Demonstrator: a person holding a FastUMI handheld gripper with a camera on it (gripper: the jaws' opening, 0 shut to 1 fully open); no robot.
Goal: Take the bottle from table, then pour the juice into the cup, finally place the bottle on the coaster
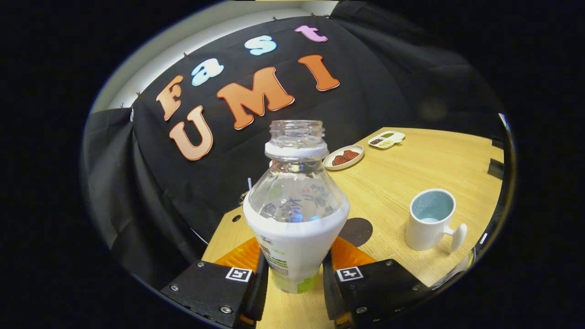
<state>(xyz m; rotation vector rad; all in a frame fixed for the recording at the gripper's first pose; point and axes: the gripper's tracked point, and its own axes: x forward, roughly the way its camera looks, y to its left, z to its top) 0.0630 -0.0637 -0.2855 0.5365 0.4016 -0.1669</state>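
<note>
A clear, uncapped plastic bottle (295, 214) with a white label stands between my fingers, and both press on its lower body. My gripper (292, 278) is shut on it and holds it roughly upright, with the whole view tilted. A white mug (430, 220) with a pale blue inside stands on the wooden table (411, 169) to the right of the bottle, its handle toward me. A dark round coaster (356, 230) lies on the table just behind the bottle, partly hidden by it. I cannot see liquid clearly inside the bottle.
A small oval dish with dark red pieces (343, 157) sits beyond the bottle. Farther back is a white divided tray of small items (386, 139). Black cloth closes the booth behind and to the left of the table.
</note>
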